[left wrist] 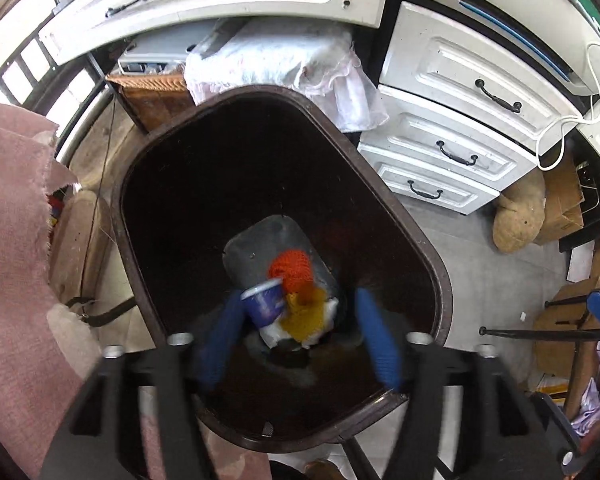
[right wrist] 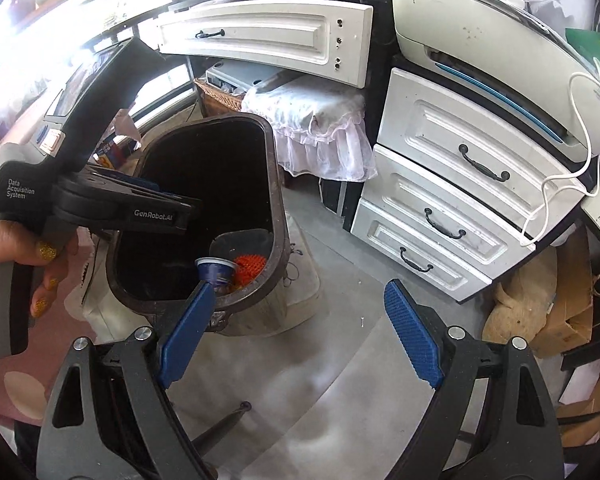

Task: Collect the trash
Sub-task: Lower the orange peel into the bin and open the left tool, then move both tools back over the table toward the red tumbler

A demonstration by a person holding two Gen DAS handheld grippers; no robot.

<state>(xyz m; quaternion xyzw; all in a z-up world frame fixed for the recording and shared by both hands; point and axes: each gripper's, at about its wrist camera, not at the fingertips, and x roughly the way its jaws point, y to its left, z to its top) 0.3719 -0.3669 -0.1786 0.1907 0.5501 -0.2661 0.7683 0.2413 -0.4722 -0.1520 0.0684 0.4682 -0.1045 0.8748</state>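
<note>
A dark brown trash bin (left wrist: 428, 248) stands on the floor and also shows in the right wrist view (right wrist: 278, 216). Inside it lie an orange net (left wrist: 292, 266), a yellow piece (left wrist: 304, 316), white paper and a blue paper cup (left wrist: 265, 302); the cup shows in the right wrist view (right wrist: 217, 270) too. My left gripper (left wrist: 296, 332) is open right above the bin, with the cup loose between its blue fingers (left wrist: 376, 336). My right gripper (right wrist: 300, 320) is open and empty, over the floor just right of the bin.
White drawers (right wrist: 452, 184) stand to the right of the bin. A frilly white cloth (right wrist: 316, 120) covers something behind it, next to a wicker basket (left wrist: 156, 92). Cardboard boxes (right wrist: 568, 312) and a burlap sack (left wrist: 520, 216) lie at the right. Pink fabric (left wrist: 16, 220) is at the left.
</note>
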